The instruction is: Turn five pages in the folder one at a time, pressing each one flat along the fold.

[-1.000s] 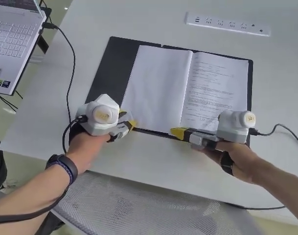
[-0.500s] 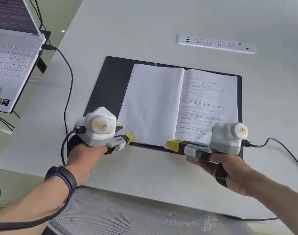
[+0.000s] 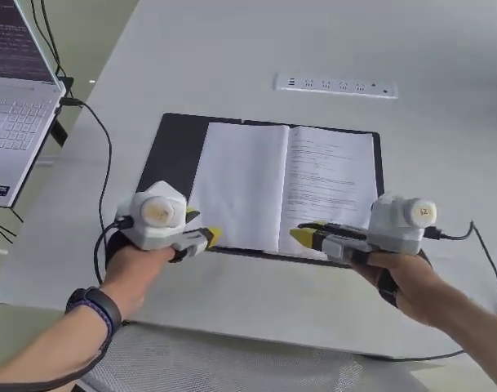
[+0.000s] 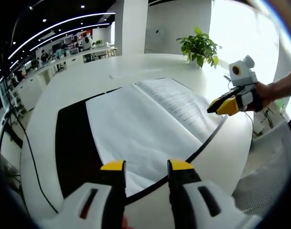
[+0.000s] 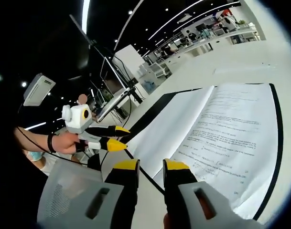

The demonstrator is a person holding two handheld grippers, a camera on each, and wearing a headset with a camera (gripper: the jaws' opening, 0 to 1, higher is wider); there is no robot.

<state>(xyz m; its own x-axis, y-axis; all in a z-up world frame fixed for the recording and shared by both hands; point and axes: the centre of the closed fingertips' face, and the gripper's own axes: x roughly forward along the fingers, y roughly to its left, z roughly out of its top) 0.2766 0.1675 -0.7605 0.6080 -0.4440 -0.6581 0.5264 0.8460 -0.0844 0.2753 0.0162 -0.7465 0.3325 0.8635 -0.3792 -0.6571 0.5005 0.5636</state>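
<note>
An open black folder (image 3: 173, 151) lies on the white table. Its left page (image 3: 236, 184) is blank and its right page (image 3: 326, 175) is printed. My left gripper (image 3: 204, 238) hovers at the folder's near edge by the blank page's lower corner, open with nothing between its yellow tips. In the left gripper view the jaws (image 4: 146, 167) frame the blank page (image 4: 135, 129). My right gripper (image 3: 302, 236) is over the bottom of the printed page near the fold, jaws a narrow gap apart and empty. In its own view (image 5: 151, 165) they point at the printed page (image 5: 231, 124).
A laptop (image 3: 11, 122) stands at the far left with a black cable (image 3: 105, 155) running along the folder's left side. A white power strip (image 3: 335, 85) lies behind the folder. A mesh chair back (image 3: 207, 363) sits below the table's near edge.
The head camera has shifted. My right gripper has moved up from the folder's near edge onto the bottom of the printed page. My left gripper stays at the folder's near-left edge.
</note>
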